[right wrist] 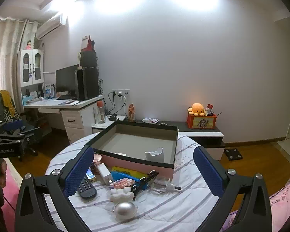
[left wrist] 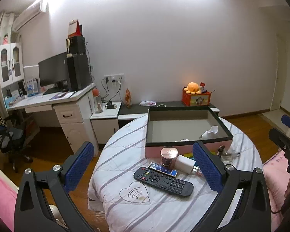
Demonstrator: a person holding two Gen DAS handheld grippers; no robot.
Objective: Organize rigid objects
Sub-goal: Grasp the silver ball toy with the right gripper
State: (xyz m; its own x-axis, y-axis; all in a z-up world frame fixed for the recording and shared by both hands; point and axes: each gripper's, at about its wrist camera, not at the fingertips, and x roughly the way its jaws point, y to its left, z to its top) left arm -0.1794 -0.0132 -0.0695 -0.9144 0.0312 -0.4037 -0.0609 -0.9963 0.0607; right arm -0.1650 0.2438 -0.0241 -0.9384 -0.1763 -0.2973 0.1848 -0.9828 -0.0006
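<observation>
Both sets of tongs gape wide, nothing btwn the pads: left tongs (left wrist: pixel 143 166) at the bottom of the left wrist view, right tongs (right wrist: pixel 143 170) same spot in the right wrist view. Nearest in the right view: silver egg-shaped thing (right wrist: pixel 125 210) low centre, white knobbly piece (right wrist: pixel 120 193) just behind it. Black remote (left wrist: pixel 163 181) lies flat on the striped cloth of the round surface (left wrist: pixel 164 208), centre-low in the left view, w/ a blue lighter-like bar (left wrist: pixel 162 168) touching its far edge. Behind that, pink lidded jar (left wrist: pixel 169 156) and white charger (left wrist: pixel 185 163) side by side, right against the box wall. Black hair clip (right wrist: pixel 145 181) and clear bottle (right wrist: pixel 164 184) lie centre-right in the right view. Farthest: pink open box (left wrist: pixel 187 147), mid-frame, nearly empty bar a white scrap in its right corner. Looks like pick-one-item time. Best bet: take the remote across its narrow width, come down steep, keep clear of the bar beside it, lift over the rim.
</observation>
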